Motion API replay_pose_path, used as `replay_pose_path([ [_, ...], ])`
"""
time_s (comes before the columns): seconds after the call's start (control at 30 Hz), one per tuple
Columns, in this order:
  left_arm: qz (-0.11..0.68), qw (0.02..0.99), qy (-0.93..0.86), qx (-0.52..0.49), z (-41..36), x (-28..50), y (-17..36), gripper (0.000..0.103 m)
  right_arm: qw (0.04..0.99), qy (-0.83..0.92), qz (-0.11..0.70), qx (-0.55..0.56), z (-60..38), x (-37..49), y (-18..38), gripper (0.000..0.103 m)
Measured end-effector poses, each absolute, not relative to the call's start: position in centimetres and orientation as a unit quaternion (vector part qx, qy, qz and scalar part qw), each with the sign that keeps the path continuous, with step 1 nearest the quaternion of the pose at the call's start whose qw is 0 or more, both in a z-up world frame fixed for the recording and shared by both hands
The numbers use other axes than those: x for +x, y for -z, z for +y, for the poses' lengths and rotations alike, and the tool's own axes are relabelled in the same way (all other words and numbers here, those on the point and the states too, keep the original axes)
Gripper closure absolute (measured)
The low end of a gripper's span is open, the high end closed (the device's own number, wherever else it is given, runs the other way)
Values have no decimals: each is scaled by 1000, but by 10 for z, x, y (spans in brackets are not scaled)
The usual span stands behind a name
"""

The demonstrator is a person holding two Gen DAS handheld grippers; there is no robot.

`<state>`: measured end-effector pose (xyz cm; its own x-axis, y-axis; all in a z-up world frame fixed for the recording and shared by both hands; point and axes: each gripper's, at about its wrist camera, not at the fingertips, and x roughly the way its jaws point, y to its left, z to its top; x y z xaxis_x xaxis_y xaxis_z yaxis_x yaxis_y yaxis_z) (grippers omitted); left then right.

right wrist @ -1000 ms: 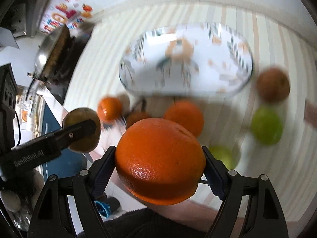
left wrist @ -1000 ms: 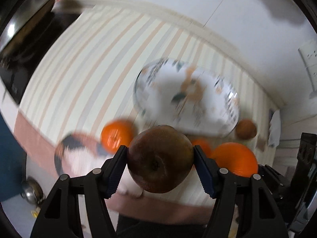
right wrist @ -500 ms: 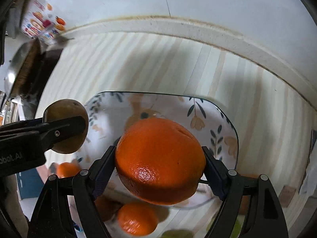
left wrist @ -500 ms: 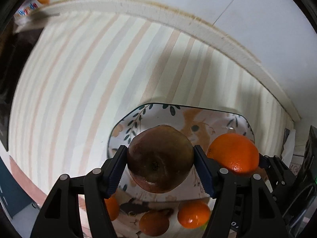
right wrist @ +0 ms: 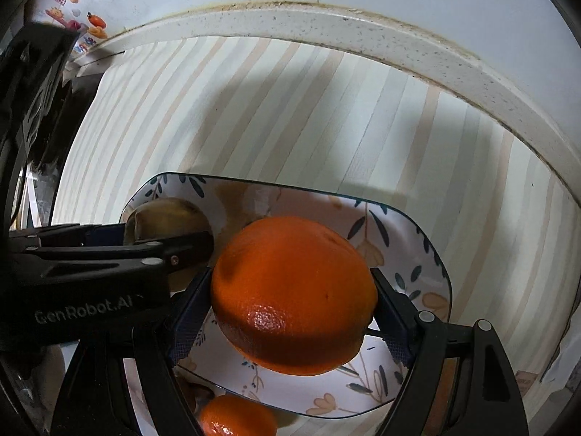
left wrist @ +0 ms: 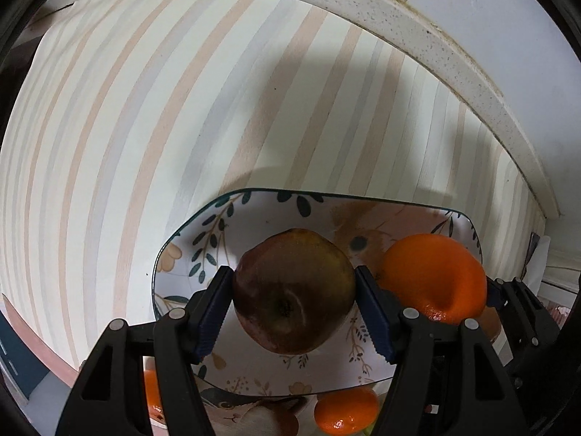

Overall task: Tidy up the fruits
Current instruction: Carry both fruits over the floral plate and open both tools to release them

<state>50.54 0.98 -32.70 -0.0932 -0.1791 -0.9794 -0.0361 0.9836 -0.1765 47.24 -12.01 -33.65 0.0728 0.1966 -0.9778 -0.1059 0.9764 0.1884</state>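
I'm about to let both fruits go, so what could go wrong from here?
1. The left gripper with the apple and the right gripper with the large orange sit close together over the plate; their fingers could knock.
2. Round fruit may roll off the shallow plate.

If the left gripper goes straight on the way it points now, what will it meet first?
Probably the floral plate: the left gripper, shut on the brownish apple, points down at its bare inside. The big orange sits to its right, likely off that line. Depth is unclear.
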Motion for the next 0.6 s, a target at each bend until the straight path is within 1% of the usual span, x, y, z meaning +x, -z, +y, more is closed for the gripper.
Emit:
replay_pose_path([
  [0.07, 738, 668, 54, -78, 11, 503, 326, 38, 726, -103, 679, 39, -121, 477, 338, 17],
  [0.13, 735, 671, 52, -82, 13, 503, 325, 32, 721, -102, 683, 49, -124, 477, 339, 16],
  [0.17, 733, 674, 48, -81, 14, 502, 323, 27, 724, -99, 681, 52, -126, 477, 337, 12],
  [0.2, 728, 680, 44, -81, 17, 501, 319, 23, 726, -98, 678, 52, -127, 477, 335, 10],
  [0.33, 713, 695, 33, -85, 26, 493, 304, 22, 734, -85, 672, 47, -133, 473, 320, 10],
  [0.6, 667, 743, 2, -49, 44, 445, 261, 22, 755, -47, 654, 19, -138, 447, 289, 10],
])
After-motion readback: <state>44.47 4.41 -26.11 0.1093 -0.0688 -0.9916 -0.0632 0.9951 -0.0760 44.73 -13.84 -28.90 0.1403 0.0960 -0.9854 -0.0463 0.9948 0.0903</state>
